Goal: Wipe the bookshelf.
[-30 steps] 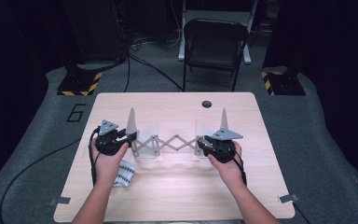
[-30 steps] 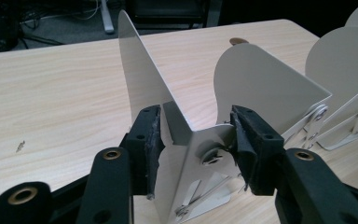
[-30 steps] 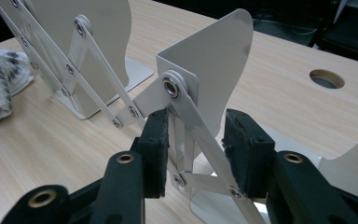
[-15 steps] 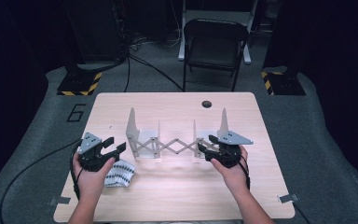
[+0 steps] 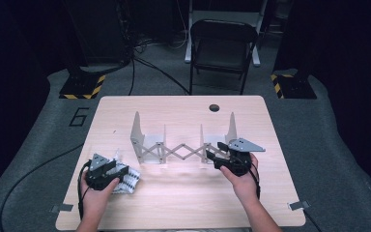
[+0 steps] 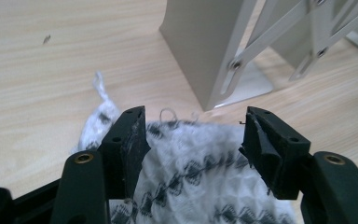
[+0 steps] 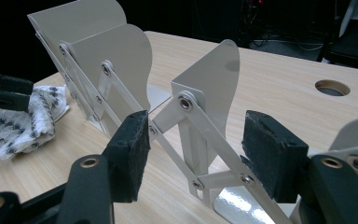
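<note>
while a person's hands reach in from the bottom edge of the high view, the left gripper sits low at the left of the frame, its jaws parted over a white cloth with a black pattern. in the left gripper view the two black jaws stand wide apart at the bottom of the frame with the cloth lying crumpled between and beneath them; whether the pads touch the fabric cannot be told. the right gripper sits right of centre in the high view, jaws released, pointing toward the right end of an expanding metal rack. in the right gripper view the parted pads flank the rack's scissor linkage and one upright divider plate without closing on it, while the cloth and the dark tip of the left gripper appear at the left edge. the rack stands stretched across the middle of the light wooden table, its upright plates joined by crossed bars. a round hole marks the tabletop near its upper edge. beyond the table, at the top of the high view, a dark folding chair stands on the grey floor.
</note>
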`<state>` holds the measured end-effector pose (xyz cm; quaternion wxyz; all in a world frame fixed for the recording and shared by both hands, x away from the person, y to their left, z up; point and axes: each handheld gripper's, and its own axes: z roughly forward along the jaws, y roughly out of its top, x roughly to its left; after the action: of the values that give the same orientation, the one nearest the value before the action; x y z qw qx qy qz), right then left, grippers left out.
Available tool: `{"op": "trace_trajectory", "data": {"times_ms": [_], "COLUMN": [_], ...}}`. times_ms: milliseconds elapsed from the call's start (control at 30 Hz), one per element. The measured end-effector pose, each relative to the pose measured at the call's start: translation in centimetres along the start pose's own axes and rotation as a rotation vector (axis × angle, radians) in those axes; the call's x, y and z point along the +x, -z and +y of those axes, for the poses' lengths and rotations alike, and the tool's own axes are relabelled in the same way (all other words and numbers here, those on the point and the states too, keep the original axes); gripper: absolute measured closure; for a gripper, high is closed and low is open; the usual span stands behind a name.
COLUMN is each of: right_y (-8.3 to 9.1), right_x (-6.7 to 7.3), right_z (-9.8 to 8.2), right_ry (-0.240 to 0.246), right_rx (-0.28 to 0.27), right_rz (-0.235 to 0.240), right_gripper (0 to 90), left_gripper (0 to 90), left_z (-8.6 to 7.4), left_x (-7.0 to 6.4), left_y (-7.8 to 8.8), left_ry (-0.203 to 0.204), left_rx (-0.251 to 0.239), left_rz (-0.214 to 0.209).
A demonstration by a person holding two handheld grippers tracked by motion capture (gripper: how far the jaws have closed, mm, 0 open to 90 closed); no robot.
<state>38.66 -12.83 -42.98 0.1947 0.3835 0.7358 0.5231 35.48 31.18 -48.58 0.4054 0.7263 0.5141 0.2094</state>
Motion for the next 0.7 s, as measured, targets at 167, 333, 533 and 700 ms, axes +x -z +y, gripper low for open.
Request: {"op": "trace_trajectory", "data": {"times_ms": [167, 333, 533, 700], "right_y": [0.2, 0.4, 0.4, 0.4], "right_x": [-0.5, -0.7, -0.9, -1.0], "right_z": [-0.2, -0.3, -0.4, -0.5], "right_ry": [-0.028, -0.042, -0.039, -0.054], "right_rx": [-0.003, -0.011, -0.021, -0.017], "right_rz": [0.000, 0.000, 0.004, 0.004], "right_gripper": [41.0, 41.1, 41.1, 41.1], "left_gripper": [38.6, 37.2, 35.8, 33.4], "left_z": [-1.0, -1.6, -2.1, -2.1], "left_x": [0.2, 0.5, 1.0, 0.9], "left_y": [-1.1, -2.3, -2.7, -2.8], "left_ry": [-0.032, -0.084, 0.008, 0.013], "left_rx": [0.033, 0.043, 0.077, 0.088], "left_rz": [0.000, 0.020, -0.003, -0.002]}}
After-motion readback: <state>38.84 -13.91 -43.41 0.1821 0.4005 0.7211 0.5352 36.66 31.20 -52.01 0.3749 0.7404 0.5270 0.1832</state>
